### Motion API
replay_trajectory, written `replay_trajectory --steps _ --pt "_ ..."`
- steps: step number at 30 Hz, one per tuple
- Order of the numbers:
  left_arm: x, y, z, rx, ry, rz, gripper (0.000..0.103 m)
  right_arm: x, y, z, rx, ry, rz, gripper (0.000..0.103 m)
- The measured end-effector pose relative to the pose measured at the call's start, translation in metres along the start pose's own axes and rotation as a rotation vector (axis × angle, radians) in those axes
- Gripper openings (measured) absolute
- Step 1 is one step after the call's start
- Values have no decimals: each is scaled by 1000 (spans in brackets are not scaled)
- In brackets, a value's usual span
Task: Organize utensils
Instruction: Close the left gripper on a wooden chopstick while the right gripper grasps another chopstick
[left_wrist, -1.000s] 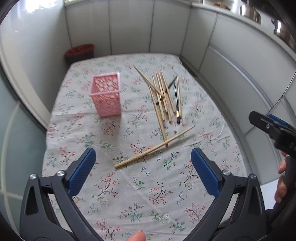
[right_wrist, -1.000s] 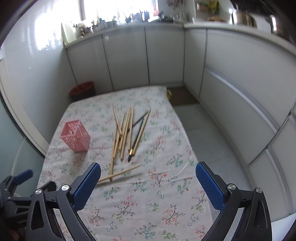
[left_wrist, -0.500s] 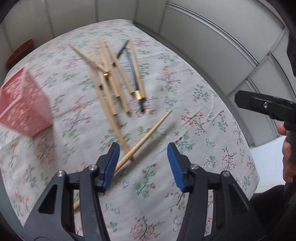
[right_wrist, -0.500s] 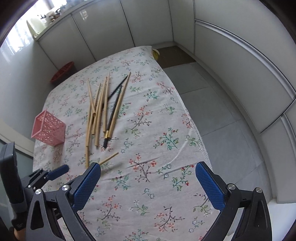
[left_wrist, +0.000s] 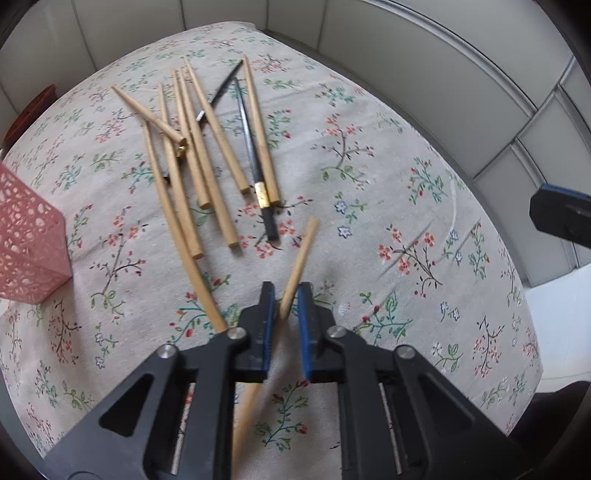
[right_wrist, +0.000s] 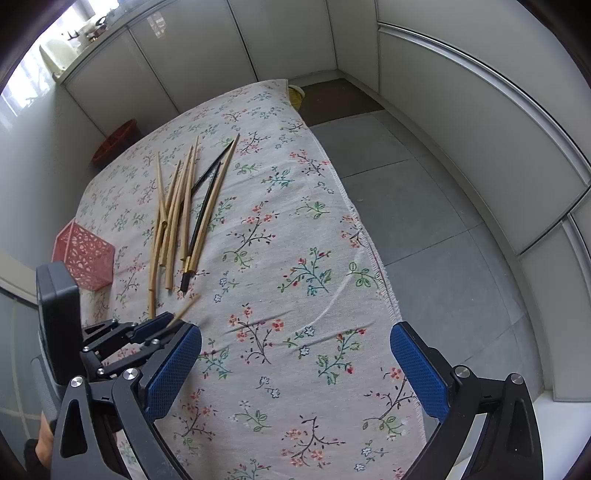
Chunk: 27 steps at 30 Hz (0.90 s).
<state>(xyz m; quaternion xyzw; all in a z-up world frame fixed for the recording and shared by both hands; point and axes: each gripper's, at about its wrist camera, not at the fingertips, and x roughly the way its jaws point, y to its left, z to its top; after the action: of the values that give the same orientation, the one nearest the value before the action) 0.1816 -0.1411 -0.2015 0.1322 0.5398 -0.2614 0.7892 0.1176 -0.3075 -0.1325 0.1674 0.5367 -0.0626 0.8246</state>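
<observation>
Left gripper has just been closing and its blue pads now pinch 1 stray wooden chopstick, which pokes out toward 1 o'clock in the left wrist view. Right gripper hangs wide apart w/ nothing in it. Pink mesh holder sits at 9 o'clock, and the chopstick pile at 11. Imo lift straight up off the floral tablecloth before swinging over, then tip the stick vertical so it drops in w/o knocking the holder.
</observation>
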Motion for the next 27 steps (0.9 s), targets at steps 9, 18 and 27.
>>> replay_trajectory --steps 9,18,27 --pt "-56 35 -13 -176 -119 -1 7 0 3 2 59 -3 79 103" --pt "-111 90 -42 -351 -225 57 7 23 73 17 -5 70 290 75" --pt "-135 128 -58 -397 -285 153 7 80 179 72 -179 59 272 25"
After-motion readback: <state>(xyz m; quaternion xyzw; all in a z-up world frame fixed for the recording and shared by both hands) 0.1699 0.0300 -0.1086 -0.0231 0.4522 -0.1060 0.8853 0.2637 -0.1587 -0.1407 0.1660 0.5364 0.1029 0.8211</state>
